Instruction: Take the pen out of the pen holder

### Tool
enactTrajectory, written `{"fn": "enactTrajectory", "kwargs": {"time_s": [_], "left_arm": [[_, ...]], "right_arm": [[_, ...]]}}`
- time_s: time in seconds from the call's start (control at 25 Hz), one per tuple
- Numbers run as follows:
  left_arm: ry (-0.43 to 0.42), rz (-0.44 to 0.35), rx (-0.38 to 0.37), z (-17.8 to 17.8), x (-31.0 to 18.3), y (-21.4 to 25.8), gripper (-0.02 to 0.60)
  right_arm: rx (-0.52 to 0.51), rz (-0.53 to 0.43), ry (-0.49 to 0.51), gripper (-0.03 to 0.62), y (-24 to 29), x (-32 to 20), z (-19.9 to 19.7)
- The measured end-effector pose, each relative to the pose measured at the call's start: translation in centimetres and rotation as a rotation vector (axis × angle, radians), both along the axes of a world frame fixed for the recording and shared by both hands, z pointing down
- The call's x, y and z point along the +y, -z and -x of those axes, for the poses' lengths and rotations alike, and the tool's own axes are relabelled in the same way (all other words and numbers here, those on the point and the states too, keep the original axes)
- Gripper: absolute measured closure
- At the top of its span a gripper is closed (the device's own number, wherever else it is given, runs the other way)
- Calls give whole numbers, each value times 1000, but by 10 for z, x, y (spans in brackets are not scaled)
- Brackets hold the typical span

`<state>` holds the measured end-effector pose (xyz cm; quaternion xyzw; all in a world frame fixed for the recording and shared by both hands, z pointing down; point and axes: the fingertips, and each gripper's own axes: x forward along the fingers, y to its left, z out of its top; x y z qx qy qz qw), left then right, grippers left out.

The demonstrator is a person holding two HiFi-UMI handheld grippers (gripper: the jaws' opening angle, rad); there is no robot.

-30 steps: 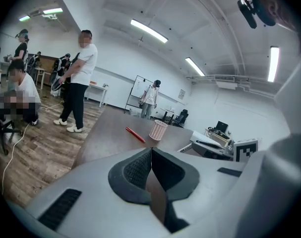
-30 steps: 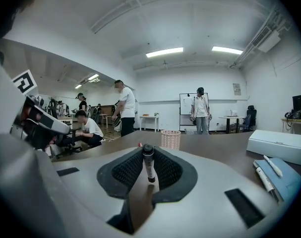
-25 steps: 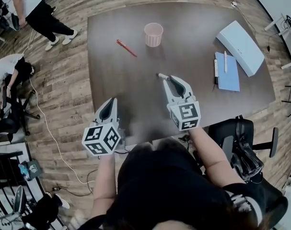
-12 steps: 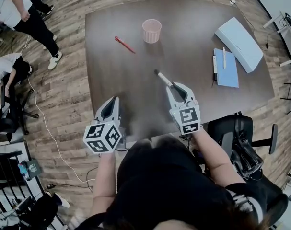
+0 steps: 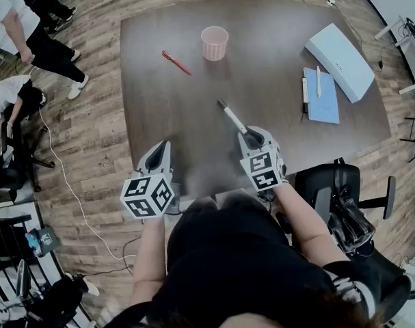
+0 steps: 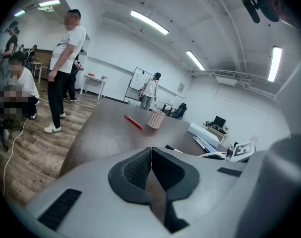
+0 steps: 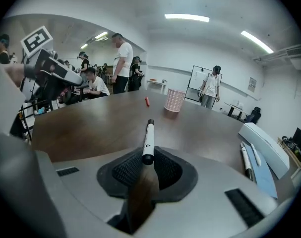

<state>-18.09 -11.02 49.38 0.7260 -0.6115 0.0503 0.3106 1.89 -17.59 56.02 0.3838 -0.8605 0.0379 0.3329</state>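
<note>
The pink pen holder (image 5: 215, 43) stands upright on the dark table (image 5: 166, 115). The right gripper (image 5: 250, 139) is well clear of the pen holder, on the side nearer the person. Its jaws are closed part way on a white pen (image 5: 233, 119) with black ends. In the right gripper view the pads pinch one black end of the pen (image 7: 148, 140). The rest of it juts out past the fingertips, pointing roughly toward the pen holder (image 7: 175, 100). Its far tip seems to hang just above the tabletop, though contact is hard to judge.

The left gripper (image 5: 159, 149) is also well on the person's side of the pen holder, and further left of it than the right gripper. In the left gripper view its jaws (image 6: 151, 167) are pressed together with nothing between them.

A red pen (image 5: 178, 63) lies flat just left of the pen holder. Well to the right of the pen holder lies a blue notebook (image 5: 323, 96) with 2 markers (image 5: 318, 82) on it. A white box (image 5: 340, 61) sits just beyond the notebook.
</note>
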Motion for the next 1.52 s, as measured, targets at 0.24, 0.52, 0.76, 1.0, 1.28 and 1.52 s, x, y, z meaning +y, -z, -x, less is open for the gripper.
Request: {"fn": "enactTrajectory", "kwargs": {"time_s": [0.24, 0.52, 0.76, 1.0, 1.28, 1.52], "left_arm": [[2, 14, -6, -3, 3, -4, 552], [12, 19, -7, -3, 3, -6, 552], [16, 18, -7, -1, 3, -6, 552], [25, 17, -11, 1, 2, -6, 552], [32, 12, -12, 6, 0, -3, 552], [35, -3, -31, 8, -3, 6, 552]], "right_arm": [[41, 54, 9, 510, -12, 4, -5], [13, 81, 21, 493, -12, 6, -4], [-32, 64, 13, 494, 5, 3, 0], [-93, 42, 7, 510, 29, -4, 7], [-162, 16, -11, 519, 62, -16, 14], [-233, -17, -34, 553, 94, -27, 13]]}}
